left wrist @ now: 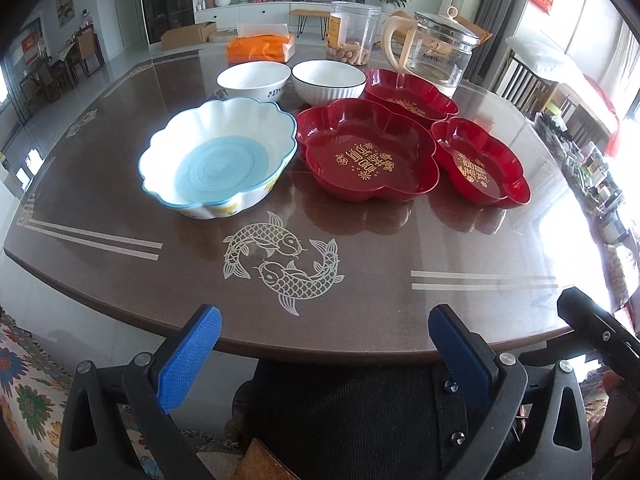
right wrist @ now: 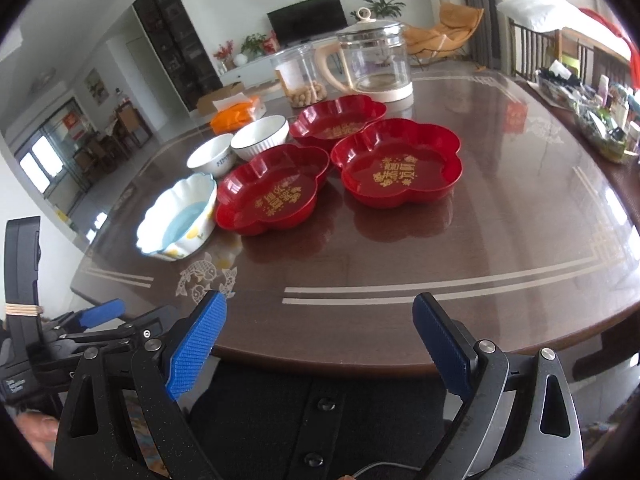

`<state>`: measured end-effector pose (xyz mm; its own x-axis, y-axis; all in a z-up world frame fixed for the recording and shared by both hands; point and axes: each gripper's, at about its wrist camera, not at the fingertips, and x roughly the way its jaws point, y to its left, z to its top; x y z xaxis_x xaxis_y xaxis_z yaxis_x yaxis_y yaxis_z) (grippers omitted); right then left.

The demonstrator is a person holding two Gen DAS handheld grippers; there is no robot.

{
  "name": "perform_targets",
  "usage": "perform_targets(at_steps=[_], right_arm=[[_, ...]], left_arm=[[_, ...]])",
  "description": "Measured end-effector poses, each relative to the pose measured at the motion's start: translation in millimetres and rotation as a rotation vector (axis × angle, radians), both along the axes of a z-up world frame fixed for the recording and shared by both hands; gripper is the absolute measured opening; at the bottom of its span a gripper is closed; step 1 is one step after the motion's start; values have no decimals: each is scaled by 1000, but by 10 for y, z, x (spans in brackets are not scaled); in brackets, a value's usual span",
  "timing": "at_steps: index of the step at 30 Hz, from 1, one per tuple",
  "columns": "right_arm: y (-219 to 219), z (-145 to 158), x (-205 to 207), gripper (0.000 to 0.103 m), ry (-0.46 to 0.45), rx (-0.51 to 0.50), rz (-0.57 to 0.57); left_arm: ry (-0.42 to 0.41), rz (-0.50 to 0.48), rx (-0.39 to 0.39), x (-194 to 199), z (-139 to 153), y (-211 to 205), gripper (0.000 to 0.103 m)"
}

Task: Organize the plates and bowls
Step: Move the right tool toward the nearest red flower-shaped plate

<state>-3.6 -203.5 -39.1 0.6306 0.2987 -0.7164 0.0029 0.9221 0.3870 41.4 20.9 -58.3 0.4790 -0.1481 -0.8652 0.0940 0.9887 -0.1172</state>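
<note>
Nothing's picked up yet: your left gripper (left wrist: 324,332) and right gripper (right wrist: 320,320) both hang short of the table (left wrist: 400,312), jaws spread, empty. Glossy red lobed plates (left wrist: 370,150) cluster right; the scalloped ceramic bowl (left wrist: 218,156) sits left. I'd nest reds first, pinching a thin rim.

Bright daylight from right-side windows glares on the glossy table (left wrist: 400,320); fisheye edges bend, corners dark.
</note>
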Motion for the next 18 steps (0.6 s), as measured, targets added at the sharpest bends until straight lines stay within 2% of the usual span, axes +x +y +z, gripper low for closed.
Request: perform_targets(at_steps=[3, 5, 8, 12, 15, 18], right_arm=[[-73, -81, 61, 96, 15, 91, 15], [-93, -92, 89, 96, 13, 103, 24], [-58, -66, 286, 96, 85, 70, 75], [-45, -37, 745, 96, 210, 27, 104], [-77, 16, 1039, 96, 227, 82, 109], [-63, 47, 1280, 96, 234, 98, 81]], left_arm=[[13, -11, -33, 122, 12, 45, 103], [28, -34, -45, 205, 15, 59, 103], [51, -112, -39, 436, 56, 32, 103], [96, -230, -54, 978, 202, -19, 103], [96, -257, -39, 1420, 312, -48, 103], [105, -291, 12, 1851, 325, -135, 103]])
